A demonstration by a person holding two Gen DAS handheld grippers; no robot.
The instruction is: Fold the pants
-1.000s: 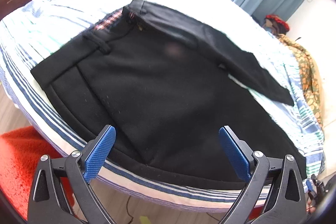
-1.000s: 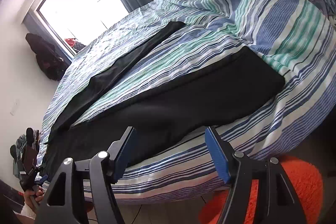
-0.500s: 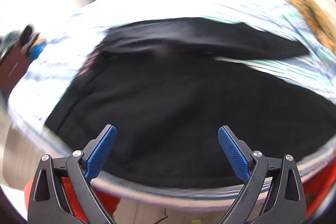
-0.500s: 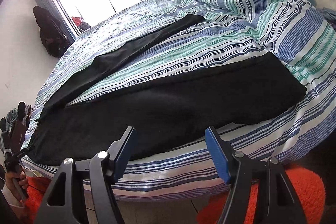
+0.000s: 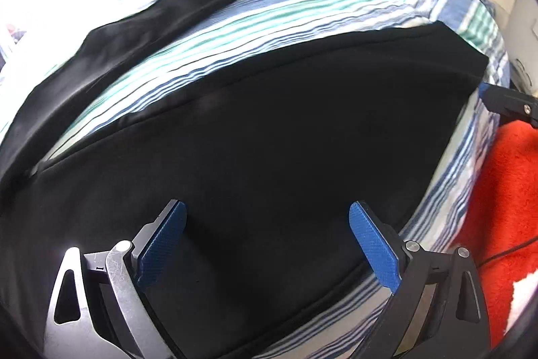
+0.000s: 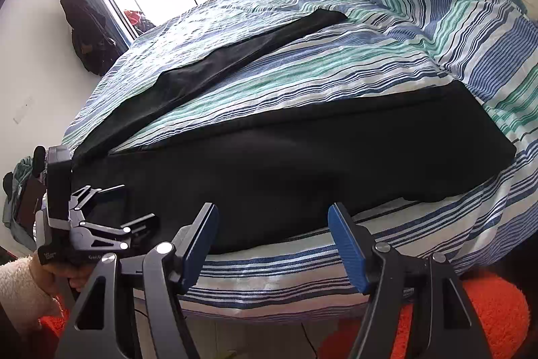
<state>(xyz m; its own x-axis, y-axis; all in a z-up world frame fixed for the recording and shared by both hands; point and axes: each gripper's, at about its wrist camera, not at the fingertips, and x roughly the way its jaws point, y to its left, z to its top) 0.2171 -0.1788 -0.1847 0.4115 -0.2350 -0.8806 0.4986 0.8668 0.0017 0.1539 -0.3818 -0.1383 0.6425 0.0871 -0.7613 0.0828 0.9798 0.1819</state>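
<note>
Now one pair of black pants (image 6: 302, 164) lies on the striped bed (image 6: 336, 66), its two legs splayed apart: one across the frame's middle, the other running toward the upper left. Two hand-held grippers show. The left hand-held gripper (image 5: 267, 241) hangs over the black cloth with jaws wide apart, gripping nothing. The right hand-held gripper (image 6: 272, 238), at the bottom of the frame by the mattress edge, stands equally spread and empty. One orange rug (image 6: 487, 308) lies below.

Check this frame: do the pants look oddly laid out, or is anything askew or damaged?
The black pants lie flat on the striped bedspread, legs splayed apart in a V, near leg along the bed's edge. Nothing looks spilled or damaged.
</note>
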